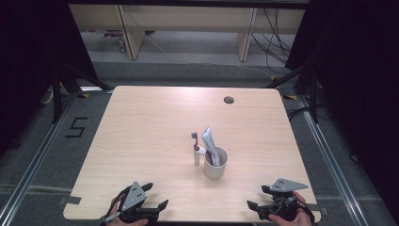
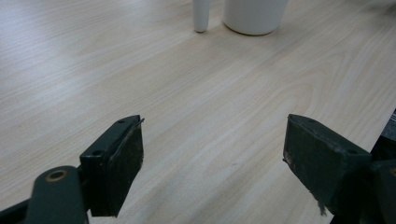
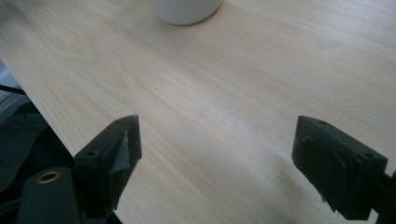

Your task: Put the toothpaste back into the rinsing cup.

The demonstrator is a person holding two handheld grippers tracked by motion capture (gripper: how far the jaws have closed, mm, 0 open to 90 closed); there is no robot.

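A pale wooden bench [image 1: 141, 132] with a cable hole [image 1: 228, 100] near its far edge stood on grey carpet [image 1: 42, 160], black curtains [image 1: 28, 56] hanging left and right, light wooden furniture [image 1: 188, 28] beyond.

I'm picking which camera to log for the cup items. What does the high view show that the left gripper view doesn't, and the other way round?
The high view alone takes in the toothbrush head and the toothpaste tube standing in the white cup, the whole table, and both tools, left tool and right tool.

The left gripper view alone gives a close look at the left tool's wide-open jaws, nothing between them.

Both show the cup's base, the white handle beside it, and the wood grain.
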